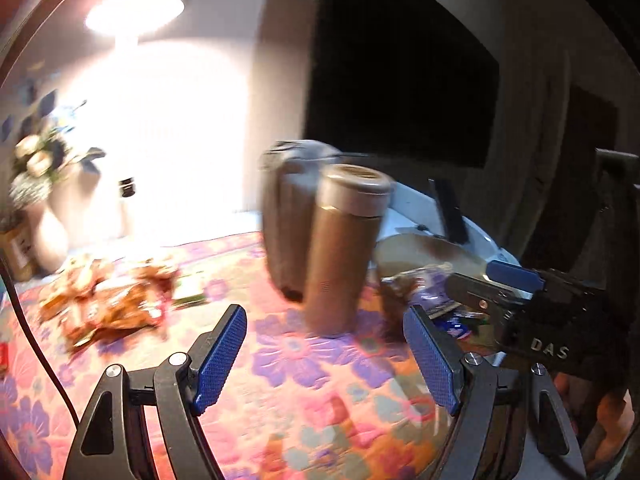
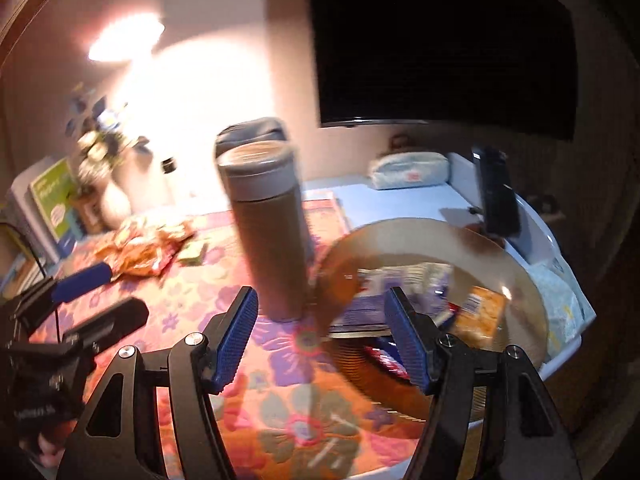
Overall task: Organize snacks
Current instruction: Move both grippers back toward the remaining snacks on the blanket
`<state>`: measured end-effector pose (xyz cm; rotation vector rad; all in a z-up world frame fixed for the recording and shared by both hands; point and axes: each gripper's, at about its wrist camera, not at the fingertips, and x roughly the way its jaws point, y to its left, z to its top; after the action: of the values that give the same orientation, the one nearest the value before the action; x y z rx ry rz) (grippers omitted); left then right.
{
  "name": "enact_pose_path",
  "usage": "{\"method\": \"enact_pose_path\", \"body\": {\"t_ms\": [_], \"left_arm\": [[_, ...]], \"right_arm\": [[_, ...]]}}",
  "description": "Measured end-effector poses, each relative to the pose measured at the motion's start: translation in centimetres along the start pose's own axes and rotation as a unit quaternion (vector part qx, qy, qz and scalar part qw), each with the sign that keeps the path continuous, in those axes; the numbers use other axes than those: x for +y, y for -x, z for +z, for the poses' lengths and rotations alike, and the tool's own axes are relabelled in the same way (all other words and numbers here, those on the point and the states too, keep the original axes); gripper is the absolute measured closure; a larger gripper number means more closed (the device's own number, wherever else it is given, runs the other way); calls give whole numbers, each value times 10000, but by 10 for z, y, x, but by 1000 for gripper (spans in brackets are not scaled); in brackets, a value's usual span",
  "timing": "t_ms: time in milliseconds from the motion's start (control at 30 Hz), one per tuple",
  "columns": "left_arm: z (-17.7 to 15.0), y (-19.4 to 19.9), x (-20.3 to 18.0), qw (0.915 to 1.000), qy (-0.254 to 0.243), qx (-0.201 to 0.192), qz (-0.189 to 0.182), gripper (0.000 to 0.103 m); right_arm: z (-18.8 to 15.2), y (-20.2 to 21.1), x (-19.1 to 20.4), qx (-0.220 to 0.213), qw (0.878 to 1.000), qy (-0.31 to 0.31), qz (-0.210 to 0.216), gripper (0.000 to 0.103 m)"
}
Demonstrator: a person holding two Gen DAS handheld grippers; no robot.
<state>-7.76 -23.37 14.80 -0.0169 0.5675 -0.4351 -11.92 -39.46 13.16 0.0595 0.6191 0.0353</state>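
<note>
A heap of orange snack packets [image 1: 108,300] lies at the far left of the flowered tablecloth [image 1: 280,392]; it also shows in the right wrist view [image 2: 148,248]. A round tan bowl [image 2: 524,280] at the right holds several snack packets [image 2: 478,312]; the bowl shows in the left wrist view too [image 1: 420,252]. My left gripper [image 1: 324,360] is open and empty above the cloth. My right gripper [image 2: 320,336] is open and empty, at the bowl's near left rim. Both views are blurred.
A tall brown flask [image 1: 344,248] stands mid-table, a dark container [image 1: 284,216] behind it. A vase of flowers [image 1: 44,208] and a small bottle [image 1: 128,200] stand at the back left. A remote [image 2: 496,192], a pouch [image 2: 408,172] and a dark screen [image 2: 440,40] are at the right.
</note>
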Motion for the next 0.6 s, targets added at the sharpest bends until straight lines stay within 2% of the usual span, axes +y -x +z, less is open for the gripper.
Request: {"method": "enact_pose_path", "body": {"t_ms": [267, 400, 600], "left_arm": [[-29, 17, 83, 9959, 690, 29, 584, 25], [-54, 18, 126, 9895, 1095, 190, 921, 25], [-91, 18, 171, 9784, 1529, 398, 1329, 25]], "right_arm": [[1, -21, 63, 228, 9979, 429, 417, 37], [-6, -44, 98, 478, 9937, 530, 866, 37], [-25, -91, 153, 773, 9806, 630, 1685, 36]]}}
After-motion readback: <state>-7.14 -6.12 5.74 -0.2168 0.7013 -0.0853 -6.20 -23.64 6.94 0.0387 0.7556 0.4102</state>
